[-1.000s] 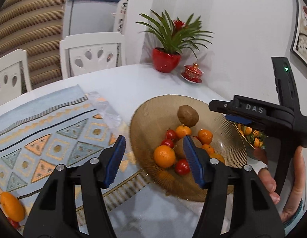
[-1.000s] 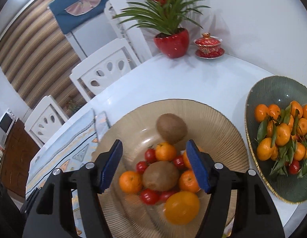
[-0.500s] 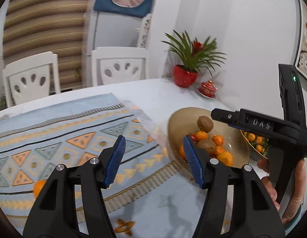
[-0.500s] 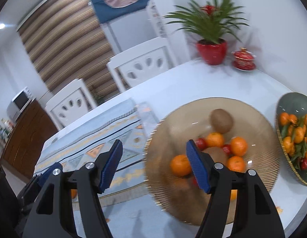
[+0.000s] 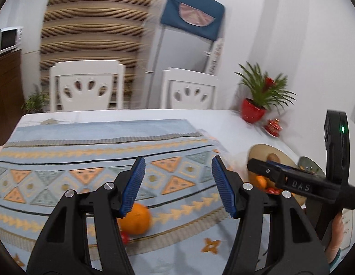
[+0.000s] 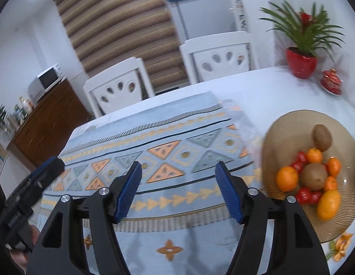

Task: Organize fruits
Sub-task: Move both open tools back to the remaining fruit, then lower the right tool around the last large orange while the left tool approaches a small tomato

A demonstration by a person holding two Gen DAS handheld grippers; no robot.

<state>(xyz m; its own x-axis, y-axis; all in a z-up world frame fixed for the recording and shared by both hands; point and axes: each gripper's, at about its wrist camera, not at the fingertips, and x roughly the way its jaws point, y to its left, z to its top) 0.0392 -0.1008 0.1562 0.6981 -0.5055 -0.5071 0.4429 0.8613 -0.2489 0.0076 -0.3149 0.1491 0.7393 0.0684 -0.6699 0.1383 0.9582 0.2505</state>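
Fruit is lying in two spots: one loose orange point(image 5: 135, 220) w/ a small red fruit point(image 5: 124, 237) touching it on the patterned cloth point(image 5: 85, 151), & the rest piled in the tan ribbed bowl point(image 6: 289, 123) at the bench's right side. Judging by that, the orange is the stray needing to go to the bowl.

Left hand-held gripper point(image 5: 177, 183) is hanging just above the orange w/ jaws spread wide, nothing between them; the orange is showing partly behind the left blue pad point(image 5: 132, 185). Prob. it's being lined up for a pick, so the wide gap makes sense for a round fruit.

Right hand-held gripper point(image 6: 178, 190) is also gaping, empty, pointing at bare cloth beside the bowl, well apart from any fruit, likely just waiting out of the way.

Orange is looking smooth, bright, roundish, a bit motion-blurred. In the bowl: two brown kiwis point(image 6: 315, 176), several small mandarins point(image 6: 287, 178), red cherry tomatoes point(image 6: 303, 195), & one longer yellow-orange fruit point(image 6: 328, 205) at the near rim. Peel scraps point(image 6: 341, 246) are sitting on the bench just beside the bowl. A second, darker dish is barely peeking out in the left view; contents can't be told.
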